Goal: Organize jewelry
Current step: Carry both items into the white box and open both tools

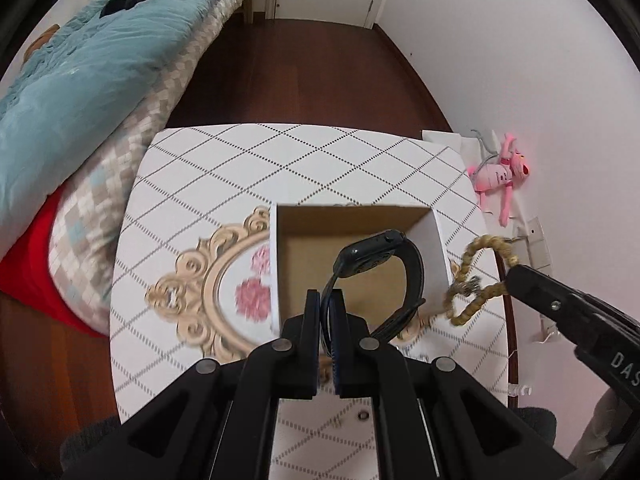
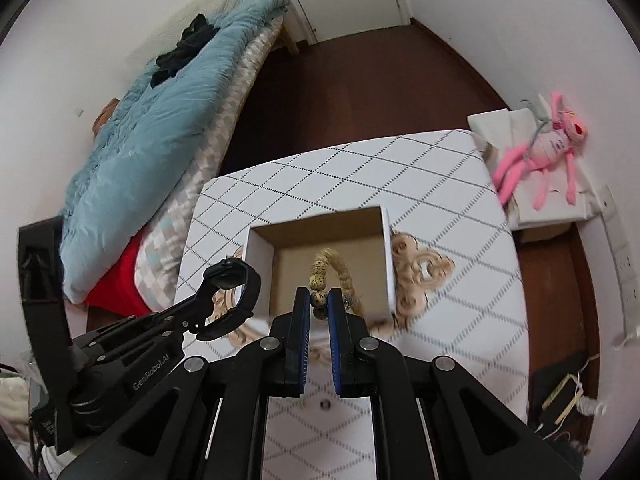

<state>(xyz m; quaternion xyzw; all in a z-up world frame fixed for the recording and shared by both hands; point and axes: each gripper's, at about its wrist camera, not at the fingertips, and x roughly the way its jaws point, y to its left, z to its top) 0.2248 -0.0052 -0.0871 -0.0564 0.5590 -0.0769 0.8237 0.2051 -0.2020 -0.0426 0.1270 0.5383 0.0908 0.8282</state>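
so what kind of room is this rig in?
Most likely a bedroom in a home. A bed with a teal quilt runs along the wall, a pink plush toy lies by the other wall, and the work surface is a small table on dark wood flooring.

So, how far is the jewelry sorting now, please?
Nothing looks stored yet: the visible part of the cardboard box shows only bare floor. In hand: the left gripper is shut on the black watch strap, and the right gripper pinches the beaded bracelet, both raised over the box. Left to do: drop both in, then the small ring on the table.
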